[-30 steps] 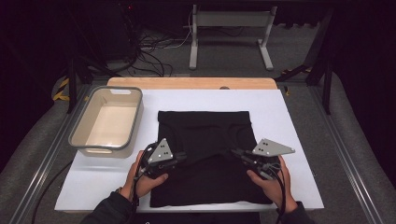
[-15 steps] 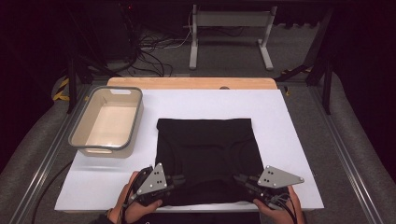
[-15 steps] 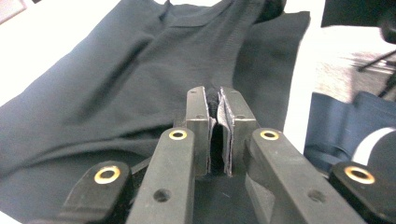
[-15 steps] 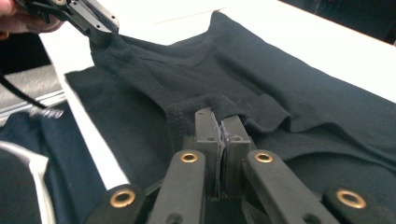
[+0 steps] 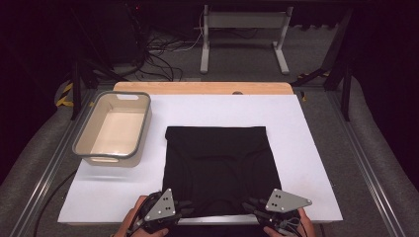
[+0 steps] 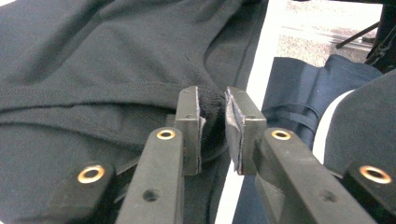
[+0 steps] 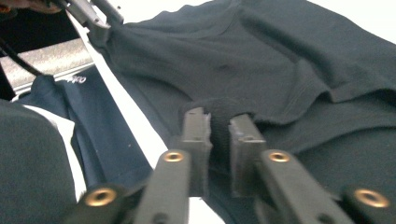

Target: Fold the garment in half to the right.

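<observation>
Fingers (image 6: 189,122) of the left gripper (image 6: 212,128) and the right gripper (image 7: 218,140) each pinch the black garment (image 5: 217,160) at a near corner; its body extends ahead of them across the desk (image 5: 306,148).

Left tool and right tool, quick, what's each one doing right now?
Left tool: closed on a fold of the black garment at its near edge.
Right tool: closed on a fold of the same garment.

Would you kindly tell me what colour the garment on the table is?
The garment is plain black, seen best in the high view against the white table.
</observation>
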Action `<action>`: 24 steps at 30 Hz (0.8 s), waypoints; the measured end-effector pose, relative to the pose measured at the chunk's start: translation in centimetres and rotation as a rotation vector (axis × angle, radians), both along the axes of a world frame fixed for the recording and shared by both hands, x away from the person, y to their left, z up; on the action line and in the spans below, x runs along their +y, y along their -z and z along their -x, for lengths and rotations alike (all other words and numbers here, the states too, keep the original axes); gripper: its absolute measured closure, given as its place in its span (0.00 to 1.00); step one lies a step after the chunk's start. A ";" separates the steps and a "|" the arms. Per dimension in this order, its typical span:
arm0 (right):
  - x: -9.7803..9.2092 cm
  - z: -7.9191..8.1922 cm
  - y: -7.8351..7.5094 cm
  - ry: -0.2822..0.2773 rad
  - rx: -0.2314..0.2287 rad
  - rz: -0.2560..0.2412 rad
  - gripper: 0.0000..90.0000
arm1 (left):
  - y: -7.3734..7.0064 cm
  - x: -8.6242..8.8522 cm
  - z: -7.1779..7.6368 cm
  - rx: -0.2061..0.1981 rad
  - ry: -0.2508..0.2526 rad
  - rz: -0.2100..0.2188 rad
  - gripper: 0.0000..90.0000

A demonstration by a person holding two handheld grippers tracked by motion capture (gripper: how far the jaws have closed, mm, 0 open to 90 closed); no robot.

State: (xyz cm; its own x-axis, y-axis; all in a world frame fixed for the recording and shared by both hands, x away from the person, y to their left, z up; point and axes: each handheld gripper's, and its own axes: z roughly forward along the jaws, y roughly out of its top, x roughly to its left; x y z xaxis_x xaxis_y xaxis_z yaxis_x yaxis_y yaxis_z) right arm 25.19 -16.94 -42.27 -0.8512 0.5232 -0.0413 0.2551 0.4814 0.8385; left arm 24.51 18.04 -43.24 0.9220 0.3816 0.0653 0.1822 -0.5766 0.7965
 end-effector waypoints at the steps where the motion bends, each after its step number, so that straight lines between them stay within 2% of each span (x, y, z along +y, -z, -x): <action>1: -0.1 0.0 -0.1 0.004 -0.007 -0.004 0.81 | -0.2 0.2 0.1 -0.006 -0.007 0.008 0.83; 4: -0.6 0.0 -0.8 0.031 -0.037 -0.034 0.76 | -1.0 0.9 0.1 -0.014 -0.027 0.057 0.75; 6: -1.0 -0.3 -1.2 0.053 -0.058 -0.043 0.74 | -1.4 1.1 -0.1 -0.021 -0.035 0.083 0.75; 7: -1.3 -0.5 -1.4 0.078 -0.065 -0.058 0.74 | -1.5 1.1 -0.3 -0.023 -0.037 0.085 0.75; 9: -2.0 -0.9 -1.9 0.083 -0.058 -0.110 0.74 | -1.3 0.6 -0.7 -0.024 -0.033 0.070 0.77; 12: -2.5 -2.0 -2.4 0.131 -0.098 -0.116 0.72 | -0.5 -0.4 -1.6 -0.006 -0.037 0.038 0.79; 14: -2.9 -3.6 -2.4 0.193 -0.103 -0.107 0.72 | -0.1 -1.1 -2.3 0.001 -0.039 0.020 0.79; 17: -3.5 -7.1 -1.8 0.296 -0.106 -0.060 0.74 | 0.2 -2.0 -3.3 0.005 -0.031 0.003 0.80; 21: -4.3 -12.4 -0.1 0.416 -0.038 -0.026 0.75 | 0.9 -3.1 -4.4 0.023 -0.016 -0.027 0.81; 23: -4.4 -14.7 0.8 0.432 0.019 -0.030 0.73 | 1.4 -3.6 -4.8 0.021 -0.004 -0.056 0.81; 24: -4.4 -15.6 1.1 0.441 0.020 -0.013 0.71 | 1.7 -3.7 -5.1 0.040 -0.003 -0.063 0.81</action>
